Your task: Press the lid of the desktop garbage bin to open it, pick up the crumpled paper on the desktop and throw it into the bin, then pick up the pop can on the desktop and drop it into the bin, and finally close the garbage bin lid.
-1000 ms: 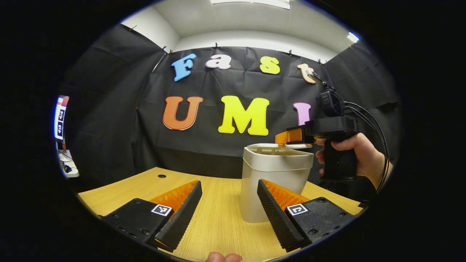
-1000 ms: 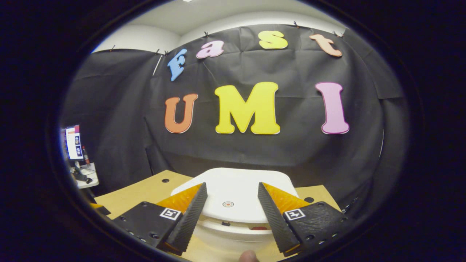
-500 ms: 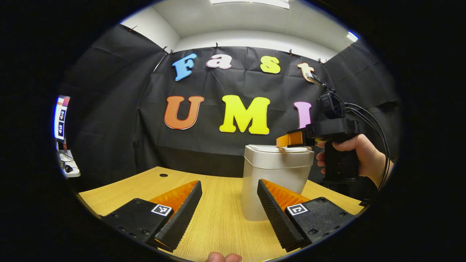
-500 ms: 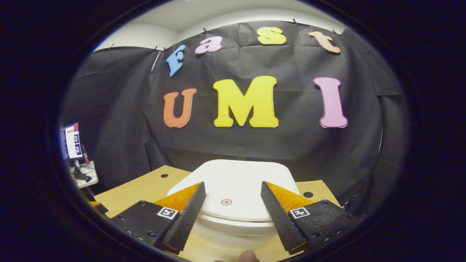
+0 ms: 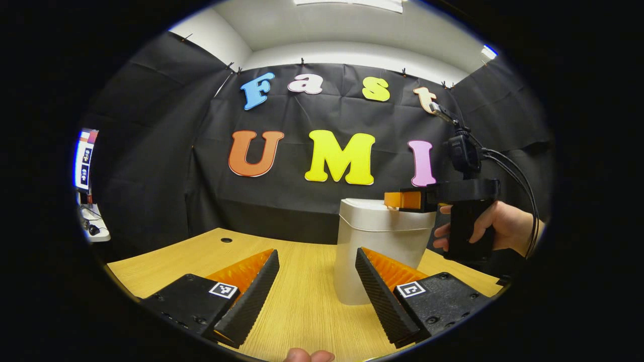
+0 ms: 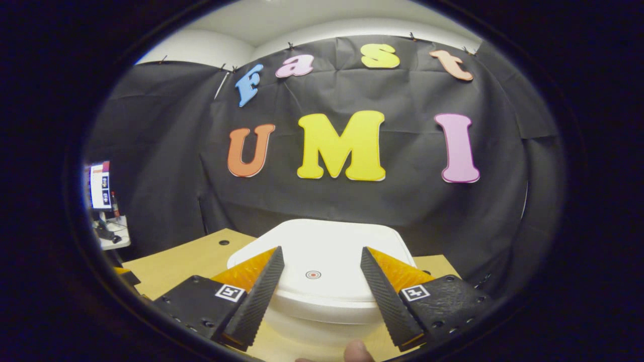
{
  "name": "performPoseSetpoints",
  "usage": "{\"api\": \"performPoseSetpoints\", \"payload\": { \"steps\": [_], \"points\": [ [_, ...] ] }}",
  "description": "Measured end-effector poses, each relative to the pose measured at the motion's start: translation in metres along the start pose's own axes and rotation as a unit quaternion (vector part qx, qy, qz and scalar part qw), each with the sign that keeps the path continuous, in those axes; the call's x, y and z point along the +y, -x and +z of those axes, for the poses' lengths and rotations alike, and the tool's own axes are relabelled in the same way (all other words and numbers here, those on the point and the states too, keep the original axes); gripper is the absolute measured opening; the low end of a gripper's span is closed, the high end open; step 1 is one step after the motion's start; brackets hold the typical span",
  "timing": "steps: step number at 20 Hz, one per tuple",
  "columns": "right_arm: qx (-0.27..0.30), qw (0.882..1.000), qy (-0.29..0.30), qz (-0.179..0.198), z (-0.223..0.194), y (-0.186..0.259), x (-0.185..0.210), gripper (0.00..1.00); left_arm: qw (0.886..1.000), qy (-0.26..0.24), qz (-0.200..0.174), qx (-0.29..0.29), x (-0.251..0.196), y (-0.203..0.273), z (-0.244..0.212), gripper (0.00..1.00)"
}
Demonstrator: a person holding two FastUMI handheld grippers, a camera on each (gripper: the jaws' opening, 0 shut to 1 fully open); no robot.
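The white plastic desktop garbage bin (image 5: pixel 375 246) stands on the light wooden desk (image 5: pixel 297 301), lid (image 6: pixel 322 266) closed flat. The right gripper (image 6: pixel 321 261), held level in a hand (image 5: pixel 503 226), hovers over the lid with fingers spread. The left gripper (image 5: pixel 317 266) sits low over the desk, fingers apart and holding nothing.

Upright white bin (image 5: pixel 375 251), lid (image 6: pixel 322 266) closed, on desktop (image 5: pixel 302 301)
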State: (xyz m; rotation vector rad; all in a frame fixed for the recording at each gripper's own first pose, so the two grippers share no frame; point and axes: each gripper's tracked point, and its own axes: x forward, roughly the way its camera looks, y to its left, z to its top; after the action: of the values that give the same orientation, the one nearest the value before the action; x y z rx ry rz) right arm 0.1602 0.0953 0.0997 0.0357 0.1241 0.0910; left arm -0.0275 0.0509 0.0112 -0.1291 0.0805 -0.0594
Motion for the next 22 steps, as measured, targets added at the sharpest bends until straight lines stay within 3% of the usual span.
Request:
{"api": "performPoseSetpoints", "payload": {
  "steps": [13,22],
  "points": [
    [-0.017,1.000,-0.016,-0.006,-0.004,0.004,0.002,0.98,1.000,0.002,0.002,-0.003,-0.001,0.005,0.004,0.98],
    [-0.092,0.996,-0.001,0.007,0.015,0.017,0.012,0.95,1.000,-0.012,0.018,-0.005,0.004,0.005,0.007,0.99]
  ]
}}
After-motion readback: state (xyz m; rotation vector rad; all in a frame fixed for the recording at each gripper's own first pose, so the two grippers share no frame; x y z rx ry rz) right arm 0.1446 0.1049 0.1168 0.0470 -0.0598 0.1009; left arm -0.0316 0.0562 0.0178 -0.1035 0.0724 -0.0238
